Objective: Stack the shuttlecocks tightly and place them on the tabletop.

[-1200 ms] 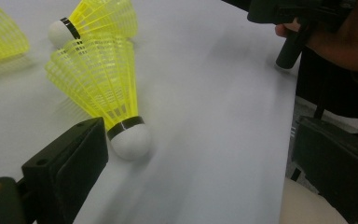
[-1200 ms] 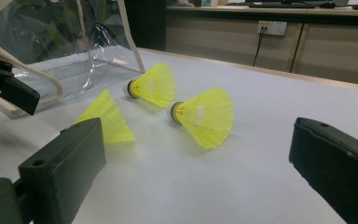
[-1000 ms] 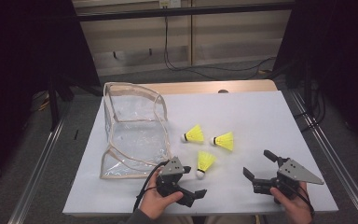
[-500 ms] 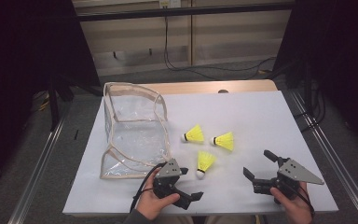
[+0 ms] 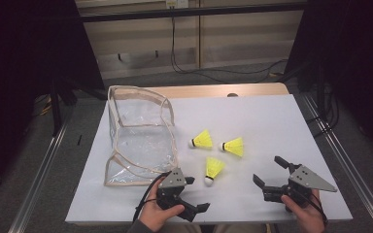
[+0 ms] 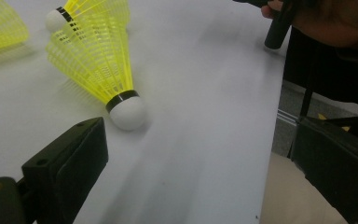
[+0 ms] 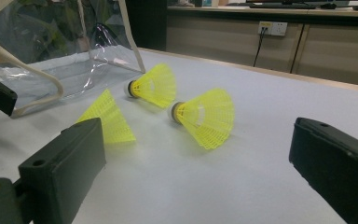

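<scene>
Since all three yellow shuttlecocks lie loose on the white table, apart from the clear bag (image 5: 138,138) toward its left edge, nothing looks packed yet; the left gripper (image 5: 194,196), jaws spread and empty, sits at the near edge just beside the nearest shuttlecock (image 5: 214,170); the right gripper (image 5: 268,171), also spread, holds nothing; the other two (image 5: 203,140) (image 5: 234,146) lie mid-table; the bag's opening is hard to make out.

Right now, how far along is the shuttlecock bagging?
Done: nothing; the clear bag looks empty. In hand: left tongs are open beside the nearest shuttlecock, not gripping it; right tongs are open and hold nothing. Left: all three shuttlecocks, including the other two, lie on the white table.
</scene>
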{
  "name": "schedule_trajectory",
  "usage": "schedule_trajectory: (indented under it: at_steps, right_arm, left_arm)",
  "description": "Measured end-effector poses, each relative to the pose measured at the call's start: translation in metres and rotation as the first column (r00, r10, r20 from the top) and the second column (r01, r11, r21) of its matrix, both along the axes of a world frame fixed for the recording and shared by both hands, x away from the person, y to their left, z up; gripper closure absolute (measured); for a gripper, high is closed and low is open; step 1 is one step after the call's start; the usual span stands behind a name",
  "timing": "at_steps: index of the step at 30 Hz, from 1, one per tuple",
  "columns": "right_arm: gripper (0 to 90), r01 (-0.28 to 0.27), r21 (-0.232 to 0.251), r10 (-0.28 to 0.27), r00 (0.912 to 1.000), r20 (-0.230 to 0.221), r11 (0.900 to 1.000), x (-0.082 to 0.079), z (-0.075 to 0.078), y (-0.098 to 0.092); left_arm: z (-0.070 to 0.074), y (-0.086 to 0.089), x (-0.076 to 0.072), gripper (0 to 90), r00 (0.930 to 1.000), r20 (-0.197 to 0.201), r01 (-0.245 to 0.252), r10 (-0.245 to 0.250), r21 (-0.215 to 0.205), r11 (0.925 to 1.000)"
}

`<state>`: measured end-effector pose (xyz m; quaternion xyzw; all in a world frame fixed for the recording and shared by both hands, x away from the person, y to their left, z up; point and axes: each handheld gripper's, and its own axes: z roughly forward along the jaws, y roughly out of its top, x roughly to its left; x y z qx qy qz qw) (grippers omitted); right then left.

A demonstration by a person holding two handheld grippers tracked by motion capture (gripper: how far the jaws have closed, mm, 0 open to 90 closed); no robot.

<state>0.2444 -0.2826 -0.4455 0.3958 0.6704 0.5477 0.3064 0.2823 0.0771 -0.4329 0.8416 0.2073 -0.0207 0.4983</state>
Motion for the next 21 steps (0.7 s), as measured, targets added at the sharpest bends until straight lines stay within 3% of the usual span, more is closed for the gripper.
schedule_trajectory:
  at_steps: [12, 21]
  right_arm:
    - [2.9, 0.002, -0.006, -0.002, 1.0000, 0.000, 1.000, 0.000, 0.000, 0.000]
    - [2.9, 0.002, -0.008, -0.002, 1.0000, 0.001, 1.000, 0.000, 0.000, 0.000]
  left_arm:
    - [-0.001, 0.021, -0.001, 4.9, 0.9997, 0.014, -0.018, 0.018, 0.002, 0.9998]
    - [-0.002, 0.031, -0.002, 5.2, 0.9992, 0.025, -0.031, 0.031, -0.020, 0.9993]
